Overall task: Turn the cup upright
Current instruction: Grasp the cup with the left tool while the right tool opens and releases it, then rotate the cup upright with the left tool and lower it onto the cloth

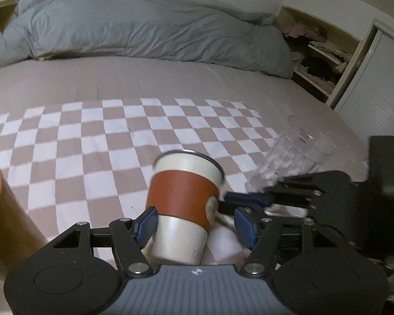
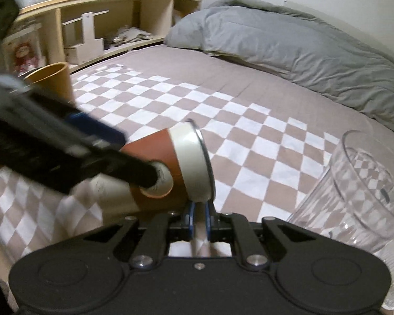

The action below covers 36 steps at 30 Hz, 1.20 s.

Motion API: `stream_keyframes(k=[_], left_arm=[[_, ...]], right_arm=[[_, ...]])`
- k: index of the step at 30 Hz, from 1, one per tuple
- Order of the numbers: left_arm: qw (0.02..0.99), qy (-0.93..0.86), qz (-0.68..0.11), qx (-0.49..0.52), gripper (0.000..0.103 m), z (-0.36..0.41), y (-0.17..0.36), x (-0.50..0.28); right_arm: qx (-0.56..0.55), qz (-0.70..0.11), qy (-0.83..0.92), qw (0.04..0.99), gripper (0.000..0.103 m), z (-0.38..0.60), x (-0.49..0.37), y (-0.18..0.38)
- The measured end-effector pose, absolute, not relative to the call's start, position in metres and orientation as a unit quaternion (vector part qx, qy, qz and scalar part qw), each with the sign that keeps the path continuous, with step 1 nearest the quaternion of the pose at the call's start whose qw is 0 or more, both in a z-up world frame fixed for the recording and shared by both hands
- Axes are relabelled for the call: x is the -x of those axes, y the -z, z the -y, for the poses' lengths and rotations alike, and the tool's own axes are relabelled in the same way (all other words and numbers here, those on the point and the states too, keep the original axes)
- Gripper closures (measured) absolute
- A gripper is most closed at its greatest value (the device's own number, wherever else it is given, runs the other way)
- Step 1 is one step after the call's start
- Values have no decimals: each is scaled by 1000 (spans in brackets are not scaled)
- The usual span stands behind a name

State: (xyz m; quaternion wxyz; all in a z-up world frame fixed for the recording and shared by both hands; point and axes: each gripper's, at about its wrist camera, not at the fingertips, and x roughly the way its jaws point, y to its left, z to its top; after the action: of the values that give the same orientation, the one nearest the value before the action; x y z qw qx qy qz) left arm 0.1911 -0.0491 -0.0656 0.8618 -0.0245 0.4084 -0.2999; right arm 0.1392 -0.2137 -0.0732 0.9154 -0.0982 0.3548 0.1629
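Observation:
A white cup with a brown sleeve (image 1: 182, 199) sits between the blue pads of my left gripper (image 1: 197, 225), mouth pointing away and up, blurred by motion. The left pad touches it; the right pad stands apart from it. In the right wrist view the same cup (image 2: 176, 168) leans with its metal rim to the right, above the checkered cloth (image 2: 249, 141), with the left gripper's finger (image 2: 97, 131) across it. My right gripper (image 2: 199, 215) is nearly shut, its blue pads just under the cup's rim with nothing visible between them. It also shows in the left wrist view (image 1: 249, 199).
A clear ribbed glass (image 2: 354, 197) stands at the right, also in the left wrist view (image 1: 289, 162). An orange-brown cup (image 2: 52, 78) stands at the left. A grey duvet (image 1: 144, 31) lies at the back of the bed. Wooden shelves (image 2: 105, 26) stand beyond it.

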Motion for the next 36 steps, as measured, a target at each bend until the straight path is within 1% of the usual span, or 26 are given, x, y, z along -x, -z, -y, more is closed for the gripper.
stream_keyframes(k=[7, 11, 14, 15, 22, 28, 31, 36], left_arm=[[879, 261, -399, -5, 38, 63, 57, -198], [871, 257, -417, -44, 38, 83, 57, -216], [862, 252, -434, -66, 38, 95, 60, -232], [861, 250, -438, -71, 36, 99, 61, -236], [846, 247, -464, -94, 28, 114, 63, -254], [831, 252, -479, -125, 24, 129, 68, -258], [826, 257, -482, -140, 24, 135, 73, -258], [838, 255, -464, -129, 25, 130, 70, -251]], right_arm=[[103, -358, -165, 913, 93, 216, -137, 69], [107, -370, -167, 908, 90, 220, -126, 59], [106, -379, -168, 904, 86, 228, -115, 52], [104, -381, -170, 903, 85, 231, -112, 51], [95, -383, -174, 902, 81, 244, -101, 43], [94, -382, -175, 903, 77, 248, -100, 43], [89, -382, -173, 903, 77, 249, -101, 42], [75, -379, -167, 907, 77, 254, -100, 39]])
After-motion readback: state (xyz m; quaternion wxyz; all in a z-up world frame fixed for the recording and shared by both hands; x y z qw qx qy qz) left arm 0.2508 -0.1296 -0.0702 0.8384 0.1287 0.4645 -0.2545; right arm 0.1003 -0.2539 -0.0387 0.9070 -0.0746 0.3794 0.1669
